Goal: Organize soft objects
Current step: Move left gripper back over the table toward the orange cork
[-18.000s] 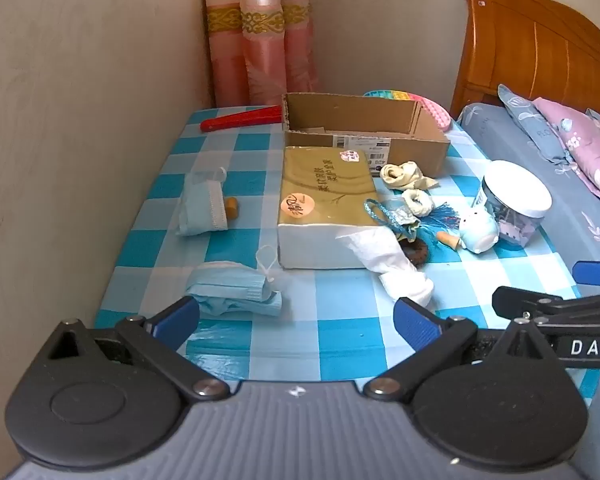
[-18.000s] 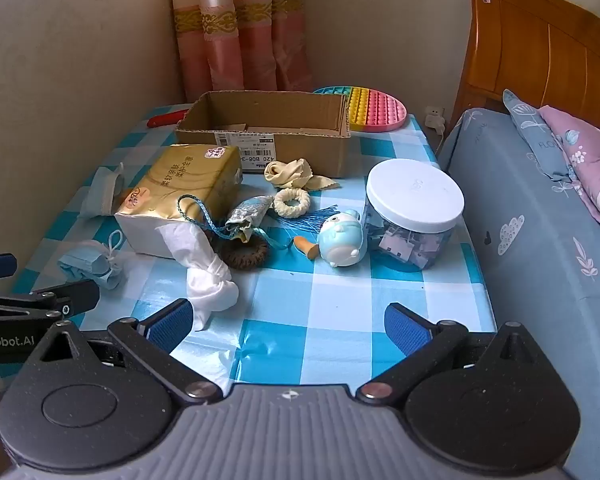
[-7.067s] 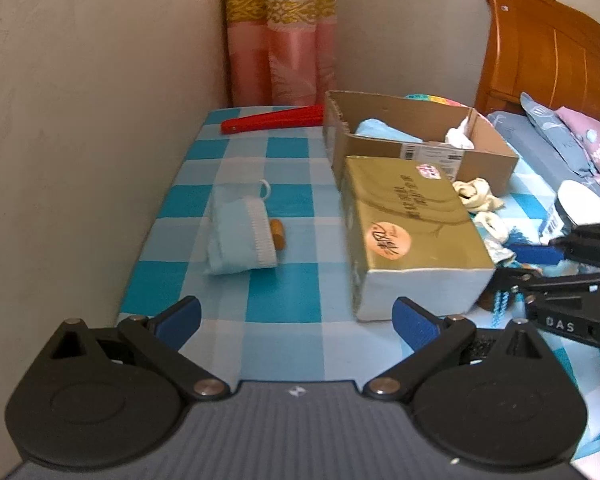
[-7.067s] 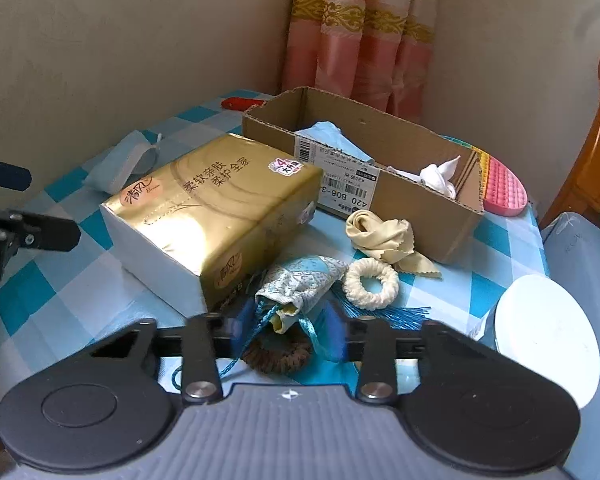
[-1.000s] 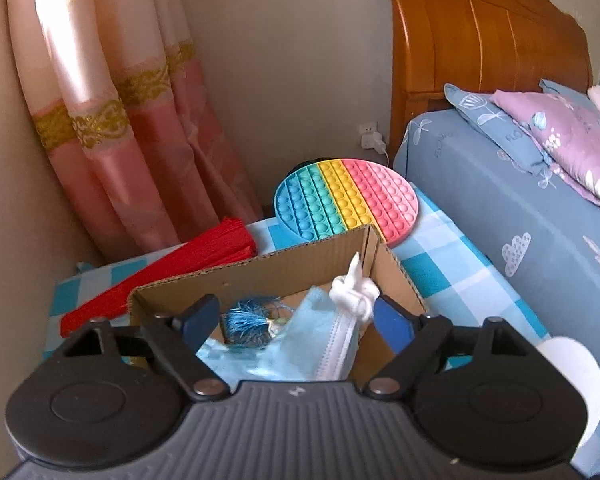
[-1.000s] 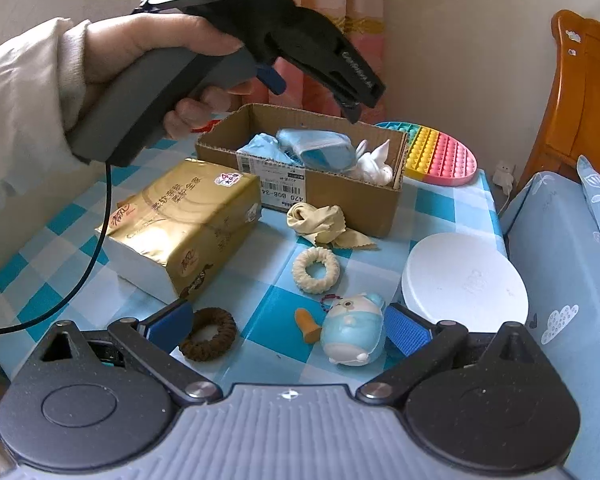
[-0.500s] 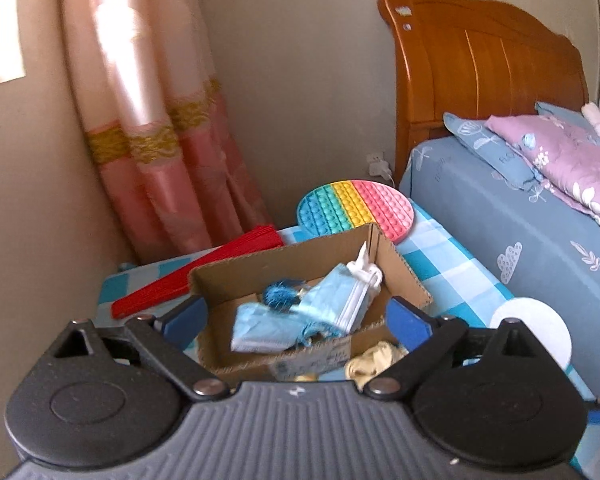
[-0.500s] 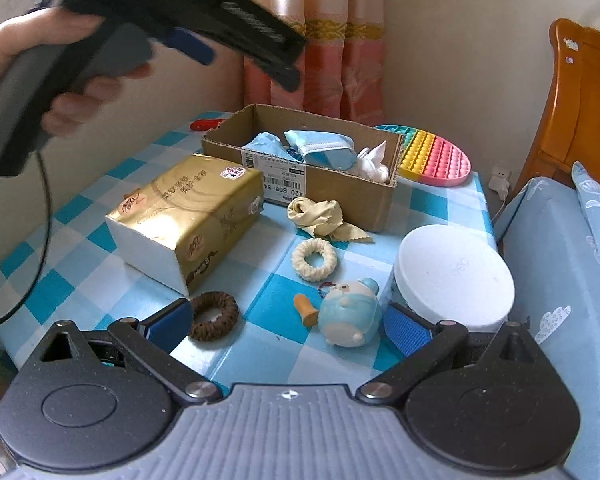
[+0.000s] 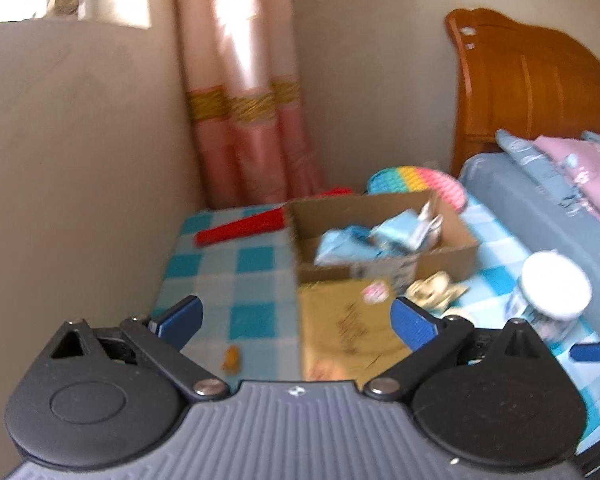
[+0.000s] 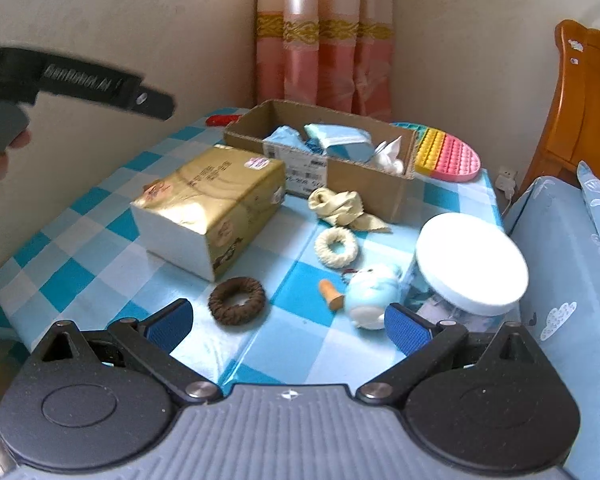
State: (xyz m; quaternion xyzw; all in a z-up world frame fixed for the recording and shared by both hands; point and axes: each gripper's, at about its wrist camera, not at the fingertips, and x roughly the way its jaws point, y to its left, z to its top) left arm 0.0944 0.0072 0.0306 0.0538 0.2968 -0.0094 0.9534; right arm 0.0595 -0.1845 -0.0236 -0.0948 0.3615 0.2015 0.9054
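A cardboard box [image 10: 364, 184] at the back of the checked table holds blue face masks [image 10: 340, 140], a blue tassel pouch and a white knotted tissue [image 10: 390, 156]; it also shows in the left wrist view [image 9: 452, 248]. A beige cloth [image 10: 342, 206], a cream ring [image 10: 336, 246] and a brown ring [image 10: 237, 300] lie in front of the box. My left gripper [image 9: 296, 320] is open and empty, high above the table's left side; it shows in the right wrist view [image 10: 100, 88]. My right gripper [image 10: 288, 326] is open and empty above the front edge.
A gold tissue pack [image 10: 208, 204] lies left of centre. A white-lidded jar [image 10: 470, 264] and a blue toy [image 10: 370, 292] stand at the right. A rainbow pop mat [image 10: 448, 156] and a red fan [image 9: 240, 230] lie at the back. A bed [image 10: 572, 248] borders the right, a wall the left.
My left gripper has pulled back and to the left, away from the box, still open. My right gripper has barely moved.
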